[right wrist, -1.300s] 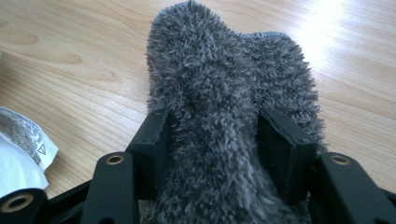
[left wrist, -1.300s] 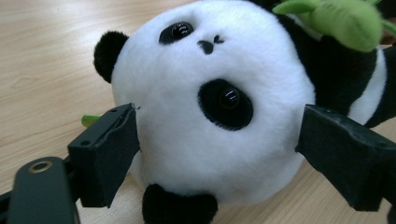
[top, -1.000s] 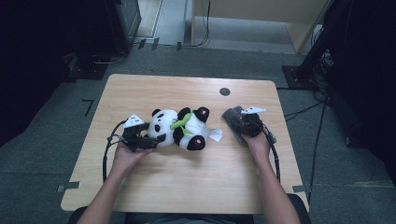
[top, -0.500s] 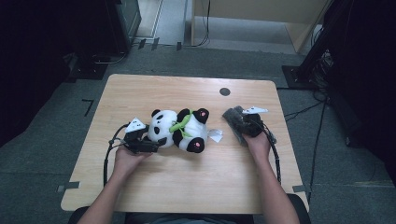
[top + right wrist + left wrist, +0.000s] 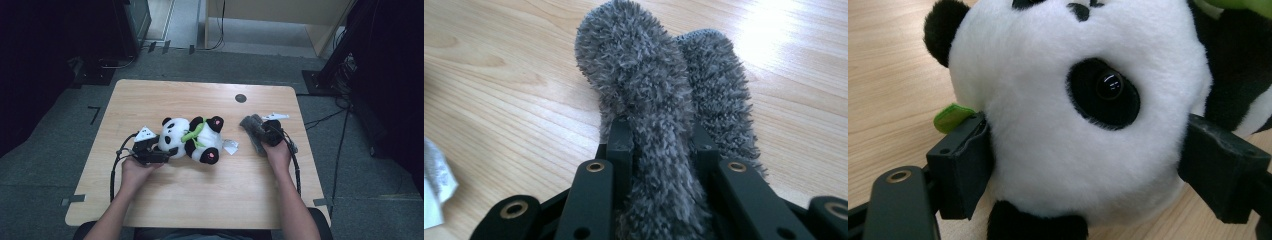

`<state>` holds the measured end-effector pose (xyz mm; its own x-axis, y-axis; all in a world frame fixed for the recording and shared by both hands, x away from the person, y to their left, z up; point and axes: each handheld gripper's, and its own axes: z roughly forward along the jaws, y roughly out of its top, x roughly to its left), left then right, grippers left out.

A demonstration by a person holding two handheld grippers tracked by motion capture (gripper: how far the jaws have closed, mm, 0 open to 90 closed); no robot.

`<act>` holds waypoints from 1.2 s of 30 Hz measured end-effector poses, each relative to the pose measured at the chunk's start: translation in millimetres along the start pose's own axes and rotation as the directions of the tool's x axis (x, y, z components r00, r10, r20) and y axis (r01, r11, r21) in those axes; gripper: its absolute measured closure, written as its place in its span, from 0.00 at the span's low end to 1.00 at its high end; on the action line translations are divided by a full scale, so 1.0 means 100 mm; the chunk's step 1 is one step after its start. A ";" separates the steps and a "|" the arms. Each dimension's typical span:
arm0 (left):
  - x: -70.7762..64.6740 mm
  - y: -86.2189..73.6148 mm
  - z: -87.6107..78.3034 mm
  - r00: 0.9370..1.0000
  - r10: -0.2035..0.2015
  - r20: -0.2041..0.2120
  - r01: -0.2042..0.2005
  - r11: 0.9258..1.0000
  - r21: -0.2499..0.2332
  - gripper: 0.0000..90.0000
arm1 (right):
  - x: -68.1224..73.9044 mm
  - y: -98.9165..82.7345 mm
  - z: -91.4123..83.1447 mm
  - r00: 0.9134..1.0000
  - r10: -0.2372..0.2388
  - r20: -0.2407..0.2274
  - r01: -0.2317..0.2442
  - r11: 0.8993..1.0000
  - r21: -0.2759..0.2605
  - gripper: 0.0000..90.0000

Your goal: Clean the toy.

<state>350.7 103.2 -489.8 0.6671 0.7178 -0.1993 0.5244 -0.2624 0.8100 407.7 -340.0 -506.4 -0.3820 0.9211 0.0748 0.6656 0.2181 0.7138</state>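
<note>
Two grips are set, nothing lifted yet. High view: panda plush lies mid-worktop; left tongs at its head, right tongs at a grey fuzzy sock to the right. Left gripper view: jaws, just closing, press both sides of the head. Right gripper view: jaws, just closing, clench the sock. Carrying remains.

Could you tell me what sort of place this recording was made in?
Probably a lab or recording workspace, not a home: a bare wooden table on grey carpet tiles, tape marks on the floor, and dark equipment racks with cables around it.
</note>
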 end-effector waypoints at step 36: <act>-0.04 -0.02 0.00 1.000 -0.012 -0.005 0.012 1.000 -0.007 0.11 | 0.42 0.41 -0.61 0.987 -0.027 -0.157 0.018 0.998 -0.060 0.79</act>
<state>347.4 100.5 -490.5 0.6580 0.7243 -0.2059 0.5283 -0.2492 0.8116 379.6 -312.1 -431.1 -0.4960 0.8527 0.1638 0.6186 0.2147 0.7558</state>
